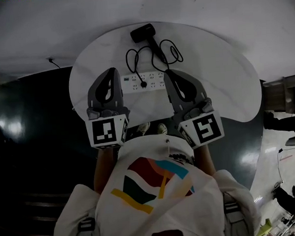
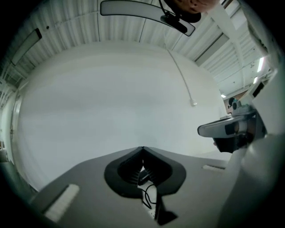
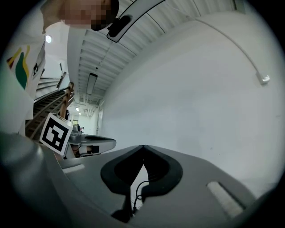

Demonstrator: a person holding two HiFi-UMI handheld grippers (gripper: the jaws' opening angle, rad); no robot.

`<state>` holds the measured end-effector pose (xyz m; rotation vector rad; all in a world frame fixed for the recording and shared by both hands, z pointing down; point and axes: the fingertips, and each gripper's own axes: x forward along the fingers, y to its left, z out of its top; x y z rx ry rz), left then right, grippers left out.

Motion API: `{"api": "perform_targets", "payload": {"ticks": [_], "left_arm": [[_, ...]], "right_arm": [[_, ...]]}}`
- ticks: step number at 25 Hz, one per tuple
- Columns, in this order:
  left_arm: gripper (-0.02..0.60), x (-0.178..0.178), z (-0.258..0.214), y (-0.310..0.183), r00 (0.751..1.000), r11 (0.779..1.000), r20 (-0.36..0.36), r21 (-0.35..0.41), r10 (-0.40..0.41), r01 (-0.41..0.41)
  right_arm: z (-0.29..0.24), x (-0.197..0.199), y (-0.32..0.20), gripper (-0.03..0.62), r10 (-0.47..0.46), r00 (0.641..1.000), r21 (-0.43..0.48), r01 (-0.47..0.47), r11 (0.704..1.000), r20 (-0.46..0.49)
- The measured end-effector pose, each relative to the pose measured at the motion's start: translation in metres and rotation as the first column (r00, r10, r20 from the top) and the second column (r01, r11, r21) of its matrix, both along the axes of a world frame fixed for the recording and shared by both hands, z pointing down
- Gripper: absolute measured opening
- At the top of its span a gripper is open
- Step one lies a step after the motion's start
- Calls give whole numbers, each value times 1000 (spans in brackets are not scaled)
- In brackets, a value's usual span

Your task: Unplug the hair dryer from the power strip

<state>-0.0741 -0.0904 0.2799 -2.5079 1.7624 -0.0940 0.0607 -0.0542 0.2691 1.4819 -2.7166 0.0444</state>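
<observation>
A broad white round-edged surface (image 1: pixel 219 75) spreads beneath and beyond both sets of jaws, with a dark glossy floor (image 1: pixel 33 122) around it and a plain white wall (image 2: pixel 111 98) straight ahead of the jaws in both gripper views. Behind the jaws is the person, in a white T-shirt with a coloured print (image 1: pixel 156 182), holding a gripper in each hand. The left gripper (image 1: pixel 114 71) and the right gripper (image 1: pixel 167 73), both grey with a black-and-white marker cube at the rear, point level across the surface, side by side and apart. The left gripper view shows its jaws pressed together at the tips with nothing between them, and the right gripper view shows the same of its own jaws. A long white power strip (image 1: pixel 154 82) lies flat on the surface, crosswise, in the gap between the two sets of jaw tips and close to both. A black hair dryer (image 1: pixel 143 33) lies on the surface well beyond the tips, past the strip. Its thin black cord (image 1: pixel 128 60) loops loosely between the dryer and the strip, ahead of both jaws. The small black plug (image 1: pixel 143 84) sits in a socket near the strip's middle, about midway between the two sets of jaws.
</observation>
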Motion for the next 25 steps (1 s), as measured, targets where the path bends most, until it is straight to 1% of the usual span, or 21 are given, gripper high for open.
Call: {"api": "perform_targets", "payload": {"ticks": [2, 5, 10, 11, 13, 14, 16, 17, 18, 20, 21, 22, 23, 24, 25], "left_arm": [[0, -3, 5, -5, 1000, 1000, 12, -1, -7, 8], [0, -5, 13, -7, 1000, 1000, 12, -16, -19, 19], [0, -9, 16, -6, 1000, 1000, 14, -26, -11, 11], [0, -9, 16, -6, 1000, 999, 26, -32, 1, 0], [3, -6, 23, -9, 996, 997, 74, -67, 47, -42], [23, -4, 27, -11, 992, 994, 99, -87, 78, -69], [83, -1, 36, -14, 982, 985, 132, -125, 136, -119], [92, 1, 41, -17, 975, 978, 146, -146, 167, -146], [97, 2, 48, -20, 965, 969, 162, -170, 205, -177], [180, 6, 65, -27, 937, 946, 206, -225, 282, -235], [202, 8, 75, -31, 919, 932, 231, -255, 318, -259], [205, 11, 86, -35, 898, 915, 256, -289, 357, -281], [211, 14, 98, -38, 873, 893, 276, -330, 401, -306], [212, 18, 113, -39, 843, 864, 290, -376, 452, -335], [214, 22, 128, -37, 809, 829, 297, -425, 508, -365]], "right_arm": [[3, -1, -4, 13, 6, 1000, -7, -5, 1000, 2], [9, 1, -8, 12, 16, 1000, -15, -16, 1000, 0], [11, -2, -11, 12, 32, 999, -17, -32, 999, 1], [11, -4, -11, 13, 32, 999, -17, -32, 999, 1], [12, -8, -10, 13, 33, 999, -21, -33, 999, -1], [12, -9, -9, 12, 34, 999, -24, -34, 999, -2], [13, -10, -8, 14, 39, 999, -28, -39, 999, -3], [14, -11, -7, 14, 41, 999, -32, -41, 999, -2], [15, -12, -7, 13, 45, 999, -36, -45, 998, -1], [16, -13, -5, 13, 53, 999, -47, -53, 997, -1], [17, -13, -4, 13, 57, 998, -54, -57, 997, -2], [19, -13, -3, 14, 61, 998, -61, -61, 996, -3], [20, -12, -2, 13, 64, 998, -68, -64, 996, -4], [22, -11, -1, 13, 66, 998, -75, -67, 995, -7], [24, -11, 1, 14, 68, 998, -82, -69, 994, -11]]}}
